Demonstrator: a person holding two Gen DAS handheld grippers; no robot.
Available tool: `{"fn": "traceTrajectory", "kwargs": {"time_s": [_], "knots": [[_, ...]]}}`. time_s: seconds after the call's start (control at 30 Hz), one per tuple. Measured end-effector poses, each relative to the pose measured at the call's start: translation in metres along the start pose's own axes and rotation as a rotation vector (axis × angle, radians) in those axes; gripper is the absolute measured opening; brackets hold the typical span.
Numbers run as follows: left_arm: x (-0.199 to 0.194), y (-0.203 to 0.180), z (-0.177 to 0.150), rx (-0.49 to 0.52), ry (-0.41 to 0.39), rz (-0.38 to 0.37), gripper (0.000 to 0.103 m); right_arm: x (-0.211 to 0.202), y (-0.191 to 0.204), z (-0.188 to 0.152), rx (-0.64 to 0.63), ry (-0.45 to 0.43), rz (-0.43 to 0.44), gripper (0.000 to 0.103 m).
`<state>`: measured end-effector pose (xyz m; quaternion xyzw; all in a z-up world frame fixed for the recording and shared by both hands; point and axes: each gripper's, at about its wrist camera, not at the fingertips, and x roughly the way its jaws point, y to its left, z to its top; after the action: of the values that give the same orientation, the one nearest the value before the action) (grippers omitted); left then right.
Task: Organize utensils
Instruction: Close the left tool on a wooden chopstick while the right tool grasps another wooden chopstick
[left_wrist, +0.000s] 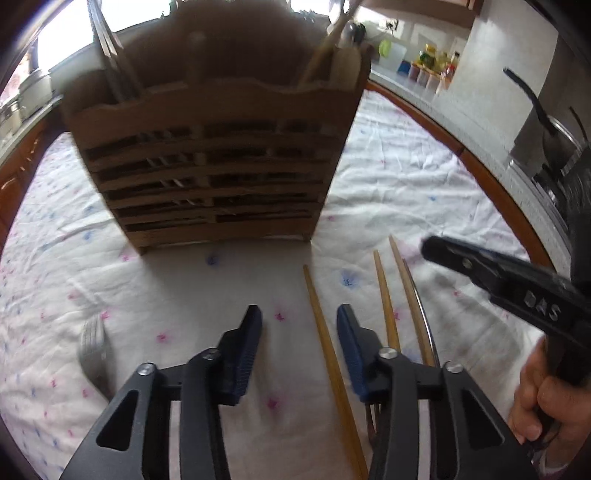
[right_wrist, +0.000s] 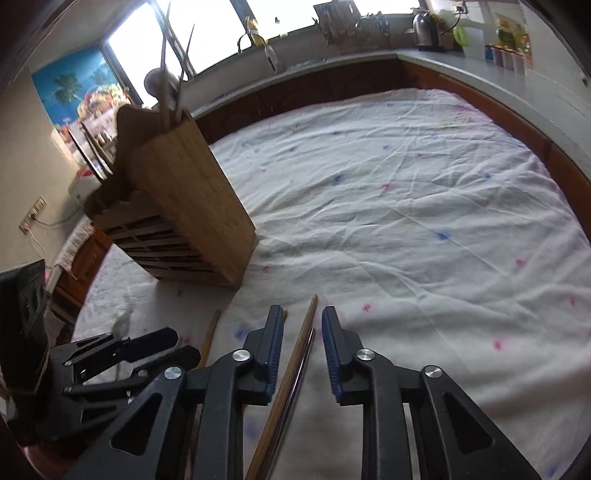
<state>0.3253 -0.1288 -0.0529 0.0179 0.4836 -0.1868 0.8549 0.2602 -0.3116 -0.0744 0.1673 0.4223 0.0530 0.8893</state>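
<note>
Utensils on the cloth: we see three long tan wooden chopsticks lying roughly parallel in front of the holder: the left one (left_wrist: 325, 339), a middle one (left_wrist: 386, 302) and the right one (left_wrist: 408, 291). A thin curved metal utensil handle (left_wrist: 424, 314) lies just beside the right one, and a blurred silver fork head (left_wrist: 92, 339) rests well apart on the left.
Holder: our slatted light-wood utensil caddy (left_wrist: 218, 158) stands upright on the cloth, with metal cutlery in its left compartment and pale wooden pieces in the right one; from the right wrist view (right_wrist: 177, 210) it sits to the left, handles sticking up.
Left gripper: our black two-finger gripper with blue pads (left_wrist: 299, 354) has its jaws spread apart and holds nothing; the left chopstick lies between the fingers, and we cannot tell whether they touch it.
Right gripper: our second black gripper with blue pads (right_wrist: 303, 350) is also spread wide and holds nothing, hovering over the right chopstick (right_wrist: 295, 354) and the metal handle (right_wrist: 304, 358), which run between its fingers.
Surface: a wrinkled white tablecloth with small pink and blue prints (right_wrist: 406, 206) covers the table.
Hand: a bare right hand (left_wrist: 546, 402) grips the right gripper's handle.
</note>
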Motion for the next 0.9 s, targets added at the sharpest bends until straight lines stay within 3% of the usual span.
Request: {"fn": "traceTrajectory", "kwargs": {"time_s": [0.17, 0.37, 0.63, 0.9], "knots": [[0.018, -0.002, 0.006, 0.038, 0.021, 0.01, 0.034, 0.025, 0.003, 0.001, -0.036, 0.068, -0.024, 0.012], [0.032, -0.013, 0.017, 0.084, 0.043, 0.043, 0.033, 0.028, 0.004, 0.001, -0.05, 0.063, -0.037, 0.008], [0.046, -0.031, 0.025, 0.138, 0.048, 0.073, 0.008, 0.027, -0.001, 0.001, -0.009, 0.052, -0.002, 0.007], [0.024, -0.011, 0.013, 0.074, 0.016, 0.018, 0.003, -0.012, 0.003, 0.001, 0.029, -0.025, 0.068, 0.006]]}}
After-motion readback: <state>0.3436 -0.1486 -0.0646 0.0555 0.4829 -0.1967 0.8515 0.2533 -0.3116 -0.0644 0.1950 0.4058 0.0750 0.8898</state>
